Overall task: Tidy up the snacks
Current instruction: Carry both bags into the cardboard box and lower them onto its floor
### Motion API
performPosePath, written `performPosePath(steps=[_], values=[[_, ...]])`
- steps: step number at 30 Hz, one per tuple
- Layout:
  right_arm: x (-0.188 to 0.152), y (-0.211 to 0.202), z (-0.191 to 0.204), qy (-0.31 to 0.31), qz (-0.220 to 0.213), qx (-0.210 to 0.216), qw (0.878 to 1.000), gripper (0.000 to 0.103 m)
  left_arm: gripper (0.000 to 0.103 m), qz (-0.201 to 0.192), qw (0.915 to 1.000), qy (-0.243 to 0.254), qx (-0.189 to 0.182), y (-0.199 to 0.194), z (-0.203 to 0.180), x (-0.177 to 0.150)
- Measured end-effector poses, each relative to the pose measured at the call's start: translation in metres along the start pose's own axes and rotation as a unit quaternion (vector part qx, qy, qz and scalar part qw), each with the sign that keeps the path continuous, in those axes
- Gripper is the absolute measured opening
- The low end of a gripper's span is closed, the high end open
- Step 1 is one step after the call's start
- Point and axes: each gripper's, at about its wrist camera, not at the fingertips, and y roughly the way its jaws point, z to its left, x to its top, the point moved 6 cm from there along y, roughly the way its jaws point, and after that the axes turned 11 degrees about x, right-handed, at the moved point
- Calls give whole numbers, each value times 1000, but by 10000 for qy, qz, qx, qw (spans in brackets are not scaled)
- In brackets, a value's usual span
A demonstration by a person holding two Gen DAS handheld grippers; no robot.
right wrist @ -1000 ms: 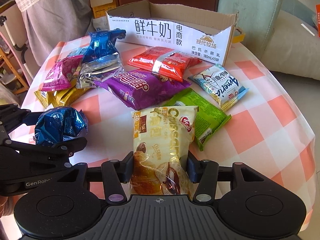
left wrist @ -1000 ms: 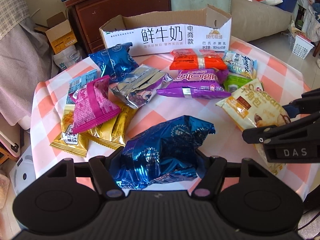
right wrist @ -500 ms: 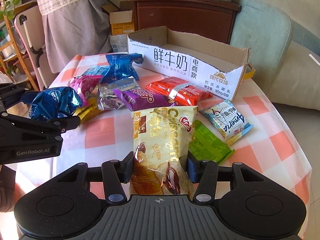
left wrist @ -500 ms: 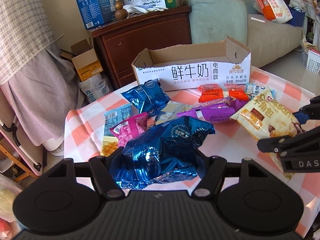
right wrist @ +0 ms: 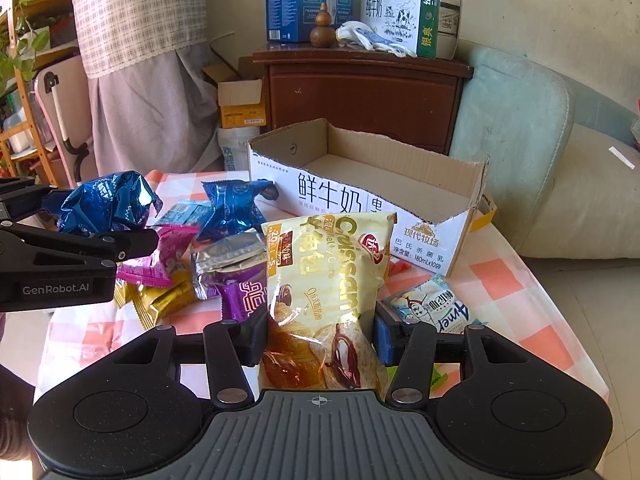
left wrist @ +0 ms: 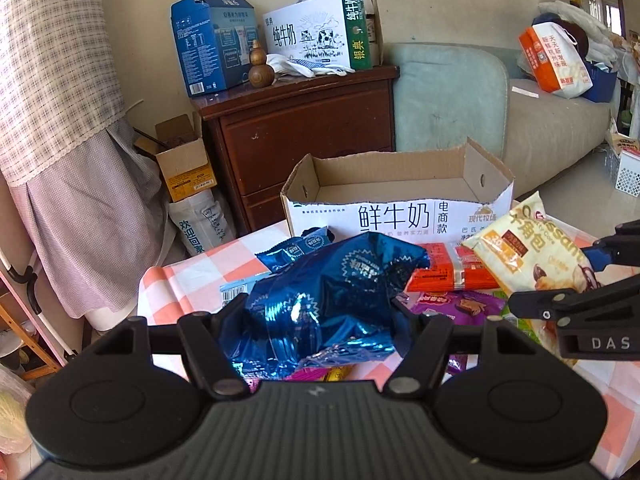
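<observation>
My left gripper (left wrist: 320, 312) is shut on a crinkled blue foil snack bag (left wrist: 324, 300), lifted above the checked table; the same bag (right wrist: 108, 204) shows at the left of the right wrist view. My right gripper (right wrist: 320, 328) is shut on a yellow croissant packet (right wrist: 328, 280), also raised, seen again at the right of the left wrist view as the croissant packet (left wrist: 524, 256). Behind both stands an open cardboard milk box (left wrist: 400, 216), (right wrist: 360, 196), empty inside. Loose snacks lie in front of it: a second blue bag (right wrist: 232, 208), a purple pack (right wrist: 244, 296), a red pack (left wrist: 452, 272).
A pink pack (right wrist: 164, 260), gold packs (right wrist: 160, 300) and a white-blue wafer pack (right wrist: 436, 308) lie on the orange-checked tablecloth (right wrist: 520, 280). Past the table are a brown dresser (left wrist: 300, 136) with cartons on top, a pale sofa (left wrist: 552, 128) and a covered rack (left wrist: 60, 160).
Both grippers have risen with their packets and tilted up, so the dresser, wall and the box's inside now show. The snacks on the table have sunk lower in view.
</observation>
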Motion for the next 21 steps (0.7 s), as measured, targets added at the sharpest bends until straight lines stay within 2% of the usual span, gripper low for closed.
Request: performPosePath(steps=[10,21], values=[[22,3,-15,188,-247,-6,9995,50,69,74,9989,-461,8,26,8,25],[53,3,-50,756,-715,-143,9945,50,69,161,9961,-865,-64,56,11,47]])
